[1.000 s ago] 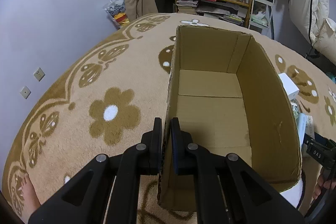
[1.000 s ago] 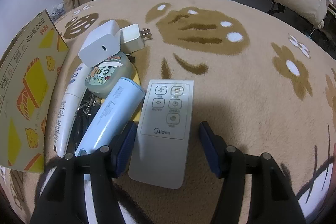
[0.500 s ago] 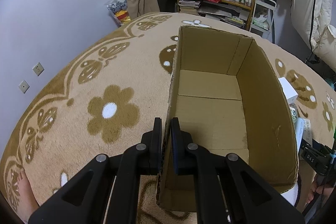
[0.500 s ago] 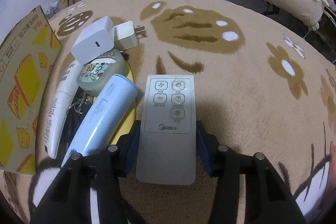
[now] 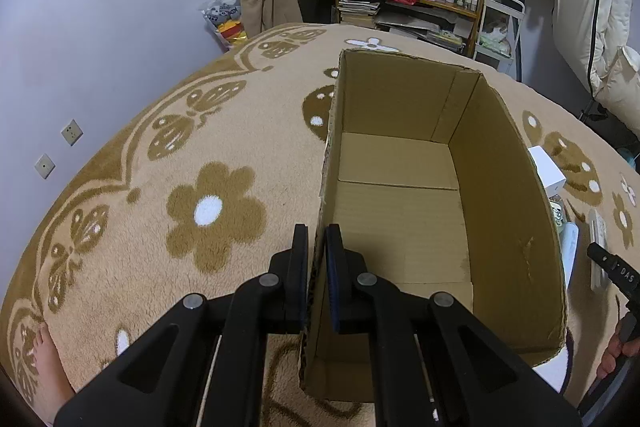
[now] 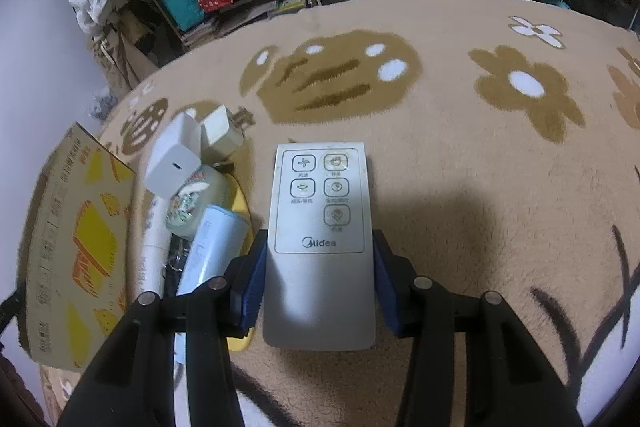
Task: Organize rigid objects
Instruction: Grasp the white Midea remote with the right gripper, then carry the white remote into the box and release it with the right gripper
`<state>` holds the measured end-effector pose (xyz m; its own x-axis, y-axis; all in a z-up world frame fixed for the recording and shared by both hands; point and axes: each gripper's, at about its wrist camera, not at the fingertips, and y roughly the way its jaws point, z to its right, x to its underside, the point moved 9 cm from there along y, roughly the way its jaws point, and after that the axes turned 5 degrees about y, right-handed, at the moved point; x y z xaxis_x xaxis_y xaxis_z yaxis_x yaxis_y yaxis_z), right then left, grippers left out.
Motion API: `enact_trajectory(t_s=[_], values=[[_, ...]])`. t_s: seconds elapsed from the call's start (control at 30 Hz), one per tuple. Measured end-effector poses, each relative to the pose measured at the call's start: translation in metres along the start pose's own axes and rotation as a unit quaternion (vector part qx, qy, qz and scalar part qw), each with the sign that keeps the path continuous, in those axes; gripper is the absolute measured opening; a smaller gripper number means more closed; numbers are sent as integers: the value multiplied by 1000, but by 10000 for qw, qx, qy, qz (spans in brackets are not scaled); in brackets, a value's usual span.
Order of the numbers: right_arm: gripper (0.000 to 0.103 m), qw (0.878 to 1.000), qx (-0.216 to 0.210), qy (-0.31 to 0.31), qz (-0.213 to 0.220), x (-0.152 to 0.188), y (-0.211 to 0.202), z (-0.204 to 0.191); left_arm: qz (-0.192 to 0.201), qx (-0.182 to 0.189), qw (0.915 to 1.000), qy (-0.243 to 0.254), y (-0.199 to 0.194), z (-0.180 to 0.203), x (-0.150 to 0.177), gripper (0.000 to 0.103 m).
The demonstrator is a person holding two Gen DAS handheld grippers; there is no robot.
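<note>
Now the right tongs (image 6: 318, 283) have closed on the remote (image 6: 320, 227) and lifted it off the carpet (image 6: 460, 167), while the left tongs (image 5: 317, 267) still pinch the wall of the empty box (image 5: 500, 187), so it can go in.

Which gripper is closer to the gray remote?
Right. The right gripper has the remote between its pads, while the left gripper clamps the cardboard box wall, across the box from it.

Both wrist views angled down, close, sharing cardboard box (image 5: 500, 187)
</note>
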<state>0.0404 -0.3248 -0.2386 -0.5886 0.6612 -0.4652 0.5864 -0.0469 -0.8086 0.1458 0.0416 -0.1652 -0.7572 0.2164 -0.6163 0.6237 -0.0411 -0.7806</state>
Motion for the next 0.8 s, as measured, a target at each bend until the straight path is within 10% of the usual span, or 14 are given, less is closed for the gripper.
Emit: enact_trajectory(t_s=[0.8], values=[[52, 9769, -1270, -1557, 724, -37, -95, -198, -19, 46, 10000, -11, 0, 0, 1, 7]])
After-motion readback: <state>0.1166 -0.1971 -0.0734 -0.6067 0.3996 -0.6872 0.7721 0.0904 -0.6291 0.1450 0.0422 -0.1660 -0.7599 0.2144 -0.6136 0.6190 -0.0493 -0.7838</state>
